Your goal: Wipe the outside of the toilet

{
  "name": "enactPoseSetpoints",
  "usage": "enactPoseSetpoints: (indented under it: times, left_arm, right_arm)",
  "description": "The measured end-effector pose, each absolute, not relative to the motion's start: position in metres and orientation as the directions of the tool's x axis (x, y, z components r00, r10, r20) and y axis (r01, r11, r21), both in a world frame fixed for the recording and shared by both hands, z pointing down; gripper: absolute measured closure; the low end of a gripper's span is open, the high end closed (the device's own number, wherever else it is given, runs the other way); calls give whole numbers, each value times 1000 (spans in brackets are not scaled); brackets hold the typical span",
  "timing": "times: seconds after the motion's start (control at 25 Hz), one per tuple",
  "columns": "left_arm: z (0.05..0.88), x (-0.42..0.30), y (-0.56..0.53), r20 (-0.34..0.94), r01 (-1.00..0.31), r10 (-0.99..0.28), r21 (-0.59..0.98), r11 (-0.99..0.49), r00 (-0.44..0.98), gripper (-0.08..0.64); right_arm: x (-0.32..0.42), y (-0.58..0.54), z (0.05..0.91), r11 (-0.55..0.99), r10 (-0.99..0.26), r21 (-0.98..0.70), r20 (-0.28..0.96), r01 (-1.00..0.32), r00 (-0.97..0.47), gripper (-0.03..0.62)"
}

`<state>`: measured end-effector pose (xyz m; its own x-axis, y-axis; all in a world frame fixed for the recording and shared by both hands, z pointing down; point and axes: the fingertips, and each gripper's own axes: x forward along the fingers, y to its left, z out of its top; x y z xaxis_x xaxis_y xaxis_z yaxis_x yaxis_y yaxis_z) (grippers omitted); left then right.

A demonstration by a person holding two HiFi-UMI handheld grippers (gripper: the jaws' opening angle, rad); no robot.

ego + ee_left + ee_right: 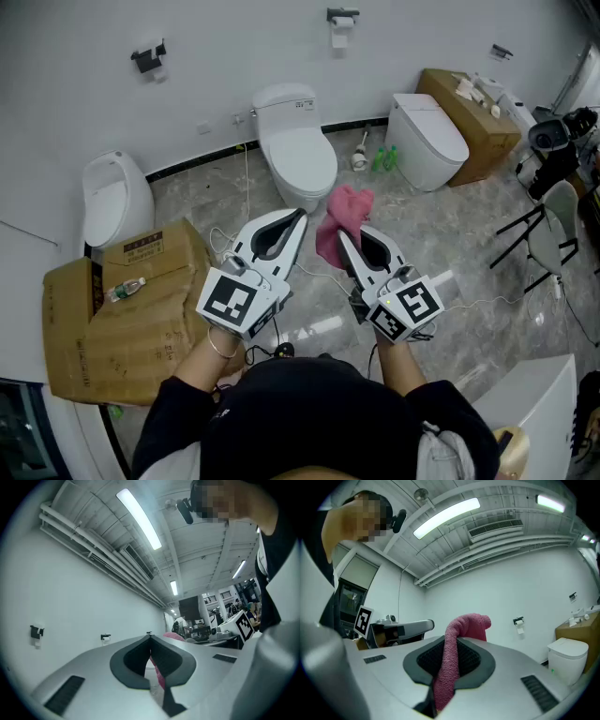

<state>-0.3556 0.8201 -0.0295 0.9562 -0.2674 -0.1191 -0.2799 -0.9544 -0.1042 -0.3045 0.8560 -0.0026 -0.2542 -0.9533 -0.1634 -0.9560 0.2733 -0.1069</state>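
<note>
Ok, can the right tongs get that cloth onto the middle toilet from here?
Probably yes. The right tongs grip the pink cloth, and the toilet stands straight ahead of them; the head view shows nothing standing on the floor between them.

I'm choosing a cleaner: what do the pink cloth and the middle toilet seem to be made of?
Cloth: likely terry or microfibre, matte; a fuzzy, looped nap shows.
Toilet: probably glazed ceramic; smooth, even white surface, though plastic parts can't be ruled out.
</note>
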Motion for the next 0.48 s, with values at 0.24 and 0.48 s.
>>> enactPoseSetpoints:
  times: [0.24, 0.48]
  left_arm:
    - [-26, -344, 820, -105, -272, -260, -114, -956, 960, 551]
    - [-29, -321, 826, -76, -261, -253, -125, -957, 965, 551]
  right_arm:
    - [-293, 862, 1, 265, -953, -120, -187, -957, -240, 537]
    - [-265, 870, 1, 256, -952, -162, -212, -953, -219, 537]
